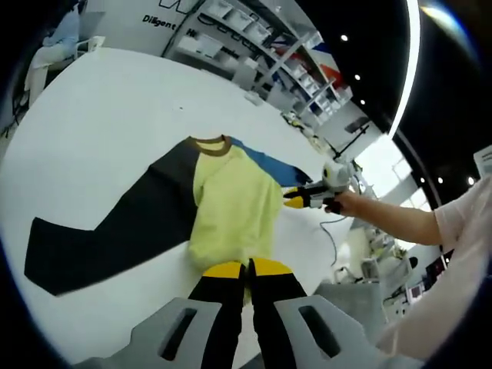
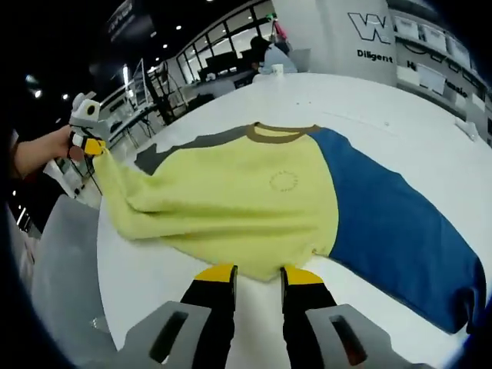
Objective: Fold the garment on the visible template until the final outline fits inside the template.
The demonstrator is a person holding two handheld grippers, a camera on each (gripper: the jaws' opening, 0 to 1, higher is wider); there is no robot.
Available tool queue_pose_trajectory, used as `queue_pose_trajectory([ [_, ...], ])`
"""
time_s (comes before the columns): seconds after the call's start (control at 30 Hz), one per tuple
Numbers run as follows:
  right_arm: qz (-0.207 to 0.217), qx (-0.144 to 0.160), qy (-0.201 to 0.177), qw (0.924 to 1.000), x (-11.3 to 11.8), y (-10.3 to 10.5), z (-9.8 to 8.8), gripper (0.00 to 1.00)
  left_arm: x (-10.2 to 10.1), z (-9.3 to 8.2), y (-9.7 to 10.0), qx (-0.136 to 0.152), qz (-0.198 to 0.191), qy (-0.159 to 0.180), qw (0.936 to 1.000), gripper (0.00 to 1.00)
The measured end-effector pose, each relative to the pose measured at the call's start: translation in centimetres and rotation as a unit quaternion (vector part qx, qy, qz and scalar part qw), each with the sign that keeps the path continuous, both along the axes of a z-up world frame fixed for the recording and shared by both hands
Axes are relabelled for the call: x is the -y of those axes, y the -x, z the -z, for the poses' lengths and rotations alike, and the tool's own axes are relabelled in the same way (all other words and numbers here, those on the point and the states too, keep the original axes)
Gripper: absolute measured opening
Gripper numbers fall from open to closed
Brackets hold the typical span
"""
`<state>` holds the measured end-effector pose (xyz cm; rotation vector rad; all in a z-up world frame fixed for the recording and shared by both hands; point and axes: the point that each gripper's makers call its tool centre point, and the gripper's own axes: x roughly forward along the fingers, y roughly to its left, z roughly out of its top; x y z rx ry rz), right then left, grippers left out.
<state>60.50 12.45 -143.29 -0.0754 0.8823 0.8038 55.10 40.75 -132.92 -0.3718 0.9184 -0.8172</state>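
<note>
- Lying flat on the round white bench: a long-sleeved cotton shirt with pale yellow body, brown collar, one dark navy sleeve and one bright blue sleeve.
- Left gripper view: navy sleeve runs from shirt body out toward 8 o'clock; blue sleeve heads toward 2 o'clock.
- Left gripper: yellow-tipped black jaws nearly together, yellow hem edge at their tips at 6 o'clock. Looks like a pinch on the hem.
- Right gripper: jaws slightly apart, tips at the yellow hem at 6 o'clock; cannot tell whether cloth is actually clamped.
- Right gripper view: blue sleeve spreads toward 4 o'clock; collar at 12 o'clock; yellow corner is drawn out toward 9 o'clock, bunched, where the other gripper and a hand are.
- Background: white shelving racks, a wall panel with lettering, a seated person at 11 o'clock in the left gripper view.
</note>
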Motion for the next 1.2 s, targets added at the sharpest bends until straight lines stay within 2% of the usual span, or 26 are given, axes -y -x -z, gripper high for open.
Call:
queue_pose_trajectory([
  [0.03, -0.009, -0.015, -0.002, 0.9998, -0.1, 0.3, 0.4, 0.14, 0.0, 0.0, 0.0, 0.000, -0.001, 0.000, 1.0000, 0.01],
  [0.13, -0.012, -0.009, -0.004, 0.9999, -0.8, 0.2, 0.3, 0.09, 0.1, 0.0, 0.0, 0.001, -0.001, 0.002, 1.0000, 0.01],
  [0.17, -0.009, -0.016, -0.010, 0.9998, -0.7, -0.1, 0.3, 0.06, 0.1, 0.0, 0.0, 0.000, 0.000, 0.003, 1.0000, 0.01],
  [0.2, -0.008, -0.006, -0.018, 0.9998, -0.9, -0.5, 0.1, 0.00, 0.1, 0.0, 0.0, 0.001, 0.000, 0.003, 1.0000, 0.01],
  [0.47, 0.002, 0.008, -0.066, 0.9978, -2.8, -3.7, -2.4, 0.00, -0.2, 0.0, -0.2, 0.003, -0.005, 0.005, 1.0000, 0.01],
  [0.57, 0.001, 0.012, -0.074, 0.9972, -3.9, -5.1, -3.8, 0.00, -0.3, 0.0, -0.5, 0.004, -0.007, 0.007, 0.9999, 0.01],
  [0.67, 0.002, 0.005, -0.073, 0.9973, -4.7, -6.2, -4.9, 0.00, -0.4, -0.3, -0.9, 0.009, -0.012, 0.011, 0.9998, 0.01],
  [0.7, 0.004, 0.008, -0.075, 0.9971, -4.9, -6.6, -5.3, 0.00, -0.4, -0.6, -1.2, 0.012, -0.014, 0.015, 0.9997, 0.01],
  [0.77, 0.008, -0.005, -0.085, 0.9963, -5.3, -7.0, -6.2, 0.00, -0.3, -1.2, -1.7, 0.020, -0.019, 0.024, 0.9993, 0.01],
  [0.8, 0.009, -0.017, -0.084, 0.9963, -5.4, -7.1, -6.7, 0.00, -0.3, -1.8, -2.1, 0.023, -0.026, 0.037, 0.9987, 0.01],
  [0.9, 0.001, -0.025, -0.074, 0.9969, -5.4, -7.3, -7.6, 0.00, -0.3, -3.9, -3.6, 0.032, -0.054, 0.084, 0.9945, 0.01],
  [1.0, 0.010, -0.042, -0.097, 0.9944, -5.5, -7.7, -9.2, 0.00, -0.9, -5.1, -4.8, 0.046, -0.071, 0.090, 0.9924, 0.01],
  [1.03, 0.014, -0.058, -0.102, 0.9930, -5.5, -7.7, -9.5, 0.00, -1.2, -5.4, -5.2, 0.050, -0.078, 0.093, 0.9914, 0.01],
  [1.1, 0.024, -0.056, -0.110, 0.9921, -5.4, -8.6, -10.1, 0.00, -1.8, -6.1, -6.4, 0.063, -0.107, 0.106, 0.9867, 0.01],
  [1.2, 0.056, -0.042, -0.110, 0.9914, -5.2, -10.8, -9.6, 0.00, -2.4, -6.6, -7.4, 0.071, -0.130, 0.111, 0.9827, 0.01],
])
